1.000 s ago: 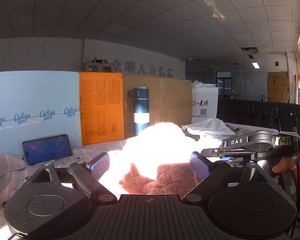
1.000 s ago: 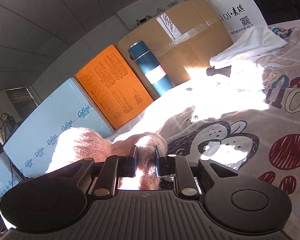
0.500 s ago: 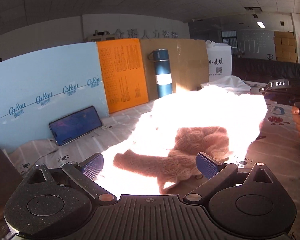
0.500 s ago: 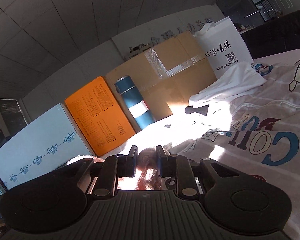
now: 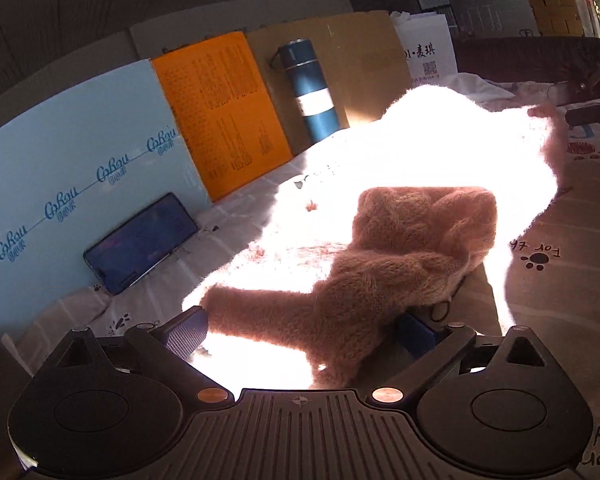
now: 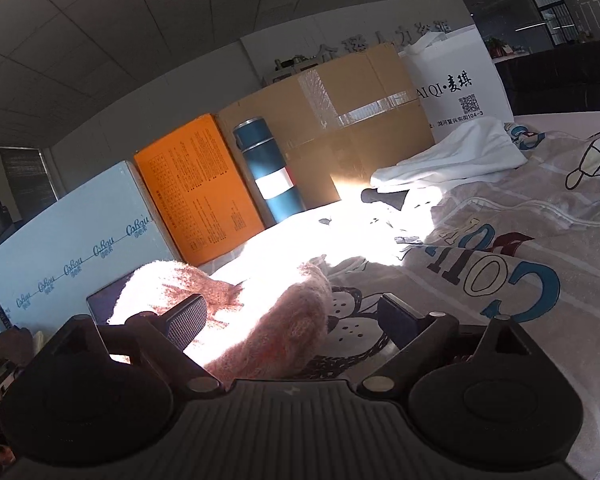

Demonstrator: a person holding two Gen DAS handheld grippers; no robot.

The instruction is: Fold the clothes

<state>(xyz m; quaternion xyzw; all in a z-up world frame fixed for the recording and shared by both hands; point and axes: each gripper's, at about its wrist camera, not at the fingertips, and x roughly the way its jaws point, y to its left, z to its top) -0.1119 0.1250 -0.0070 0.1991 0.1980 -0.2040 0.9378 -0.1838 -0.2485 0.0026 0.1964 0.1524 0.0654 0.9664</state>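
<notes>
Left wrist view: a fuzzy pink sweater (image 5: 412,248) fills the middle of the frame, its loose cable knit bunched into soft ropes, the far half washed out white by hard sunlight. One sleeve runs toward the lower left and ends just beside my left gripper's (image 5: 300,330) left fingertip (image 5: 186,332), whose blue pad is ribbed. The bunched body spills over the right fingertip and hides most of it. These fingers are spread wide, with knit lying between them and nothing pinched. The sweater rests on a thin printed sheet (image 5: 548,280) with paw marks and lettering. At the upper right a dark tool (image 5: 592,116) sits by the sweater's far edge; I cannot tell whether they touch.

Along the back stand a pale blue foam board (image 5: 72,168), a glossy orange box (image 5: 224,108), a blue metal flask (image 5: 310,92) with a white band, taped brown cardboard (image 5: 364,60) and a white bag (image 5: 428,50). A dark phone (image 5: 140,244) leans on the foam board.

Right wrist view: my right gripper (image 6: 292,320) is also spread wide. A woolly fold of the sweater (image 6: 284,320) lies between the fingers, nearer the left one, gripped by neither. A smooth white garment (image 6: 452,158) lies crumpled at the upper right, before the bag (image 6: 456,80).
</notes>
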